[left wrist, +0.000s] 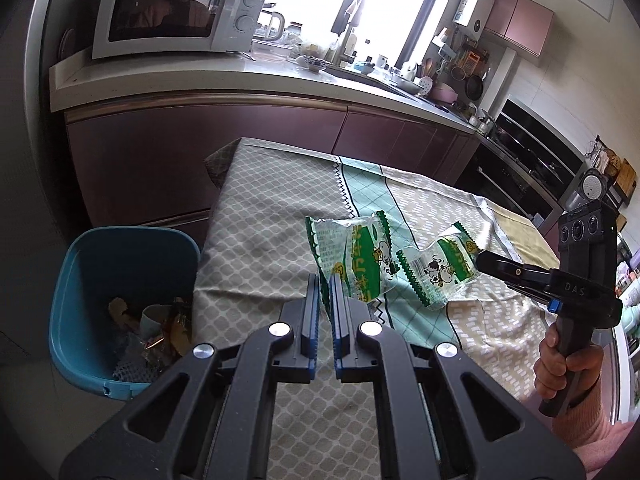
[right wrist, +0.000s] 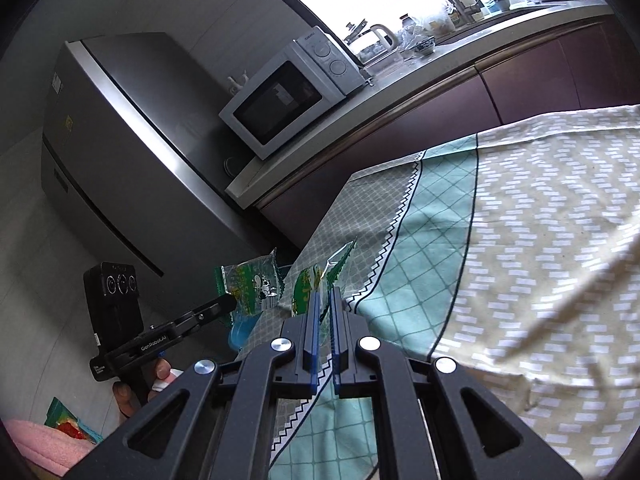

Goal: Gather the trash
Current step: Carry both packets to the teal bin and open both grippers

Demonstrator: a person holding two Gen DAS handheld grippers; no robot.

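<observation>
Both tongs are gripping: left gripper (left wrist: 325,284) is pinching one wrapper (left wrist: 348,256), right gripper (left wrist: 478,260) another wrapper (left wrist: 438,270), above the table's (left wrist: 260,220) left edge. Thin-corner grips are risking slippage short of the bin (left wrist: 120,248).

Two empty green-and-clear snack wrappers, each printed with a cartoon cow, both up off the patterned cloth. The left wrapper (left wrist: 352,260) is crumpled and pinched at its lower edge, fanning upward with its zigzag-cut end on top. The right wrapper (left wrist: 436,270) hangs just beside it — gripped at one end, tilted, creased. Down on the floor to the left sits the blue bin (left wrist: 80,280), open-topped — crumpled scraps already in its bottom.
</observation>
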